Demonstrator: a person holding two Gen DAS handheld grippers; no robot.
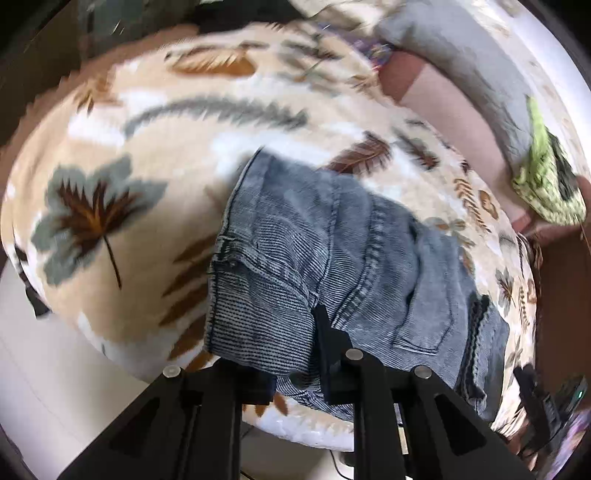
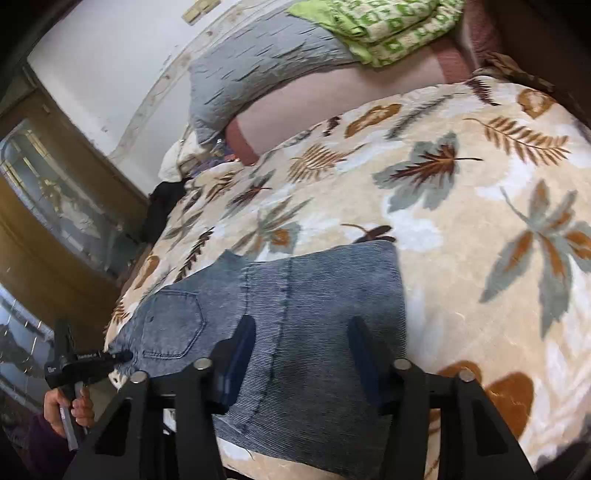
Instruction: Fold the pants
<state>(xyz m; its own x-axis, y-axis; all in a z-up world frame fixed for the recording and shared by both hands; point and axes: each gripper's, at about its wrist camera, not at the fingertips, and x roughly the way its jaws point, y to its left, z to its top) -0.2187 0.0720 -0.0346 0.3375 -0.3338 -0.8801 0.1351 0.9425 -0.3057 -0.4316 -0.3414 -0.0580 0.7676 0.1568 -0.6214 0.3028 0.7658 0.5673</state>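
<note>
Left gripper (image 1: 291, 354) clamps my folded pants (image 1: 332, 266) at the near edge; right gripper (image 2: 301, 354) hangs apart (denim seems heavy, limp).

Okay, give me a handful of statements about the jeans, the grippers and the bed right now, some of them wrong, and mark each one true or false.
1. The jeans lie on a leaf-print blanket. True.
2. The right gripper is shut on the jeans. False: its jaws stand open, over the denim.
3. A back pocket faces up. True.
4. A green patterned cloth lies on the jeans. False: it sits at the far end of the bed, on a grey pillow.
5. The jeans are spread out full length. False: they are already folded into a compact shape.
</note>
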